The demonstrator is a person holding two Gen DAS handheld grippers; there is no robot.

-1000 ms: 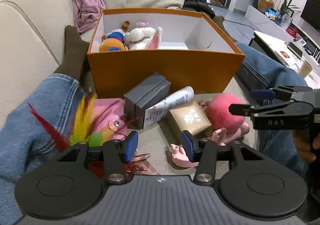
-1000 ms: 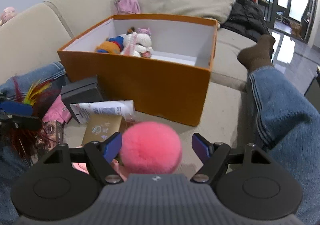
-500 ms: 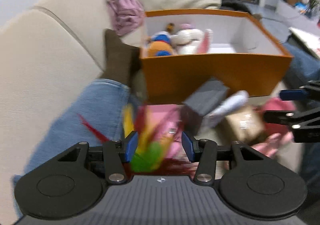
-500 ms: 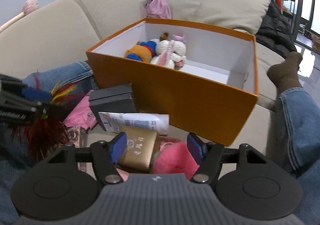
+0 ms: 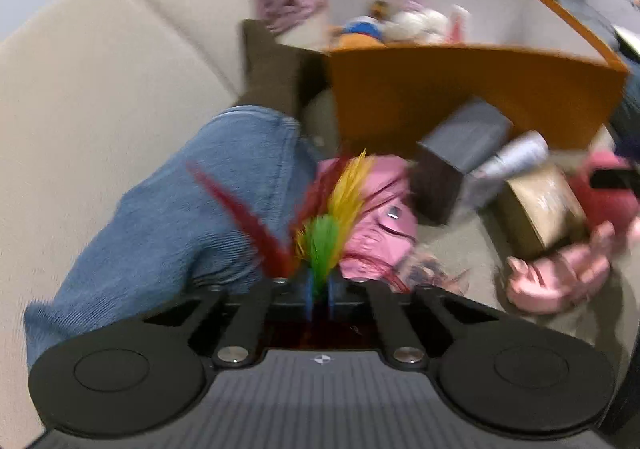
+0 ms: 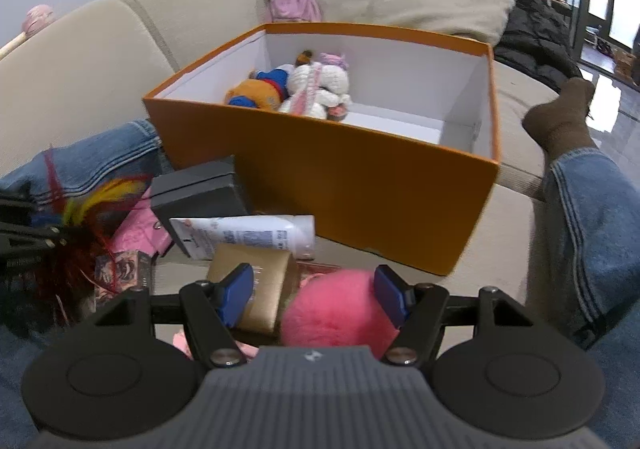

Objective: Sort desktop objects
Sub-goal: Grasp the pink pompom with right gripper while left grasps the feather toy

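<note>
Item, pick-up step: left gripper (image 5: pixel 319 295) clenched on the feather toy (image 5: pixel 326 225) lying beside the pink pouch (image 5: pixel 378 225), right gripper (image 6: pixel 314 291) spread wide about the pink pompom (image 6: pixel 340 319), ungripped; next move, judged: lift feathers into orange box (image 6: pixel 360 185).

Even indoor daylight, soft shadows; left view motion-blurred, right view sharp, both w/ fisheye edge warp.

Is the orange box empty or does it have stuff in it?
Not empty. The orange box is open-topped with two plush toys in its far left corner; the rest of its white floor shows bare.
</note>
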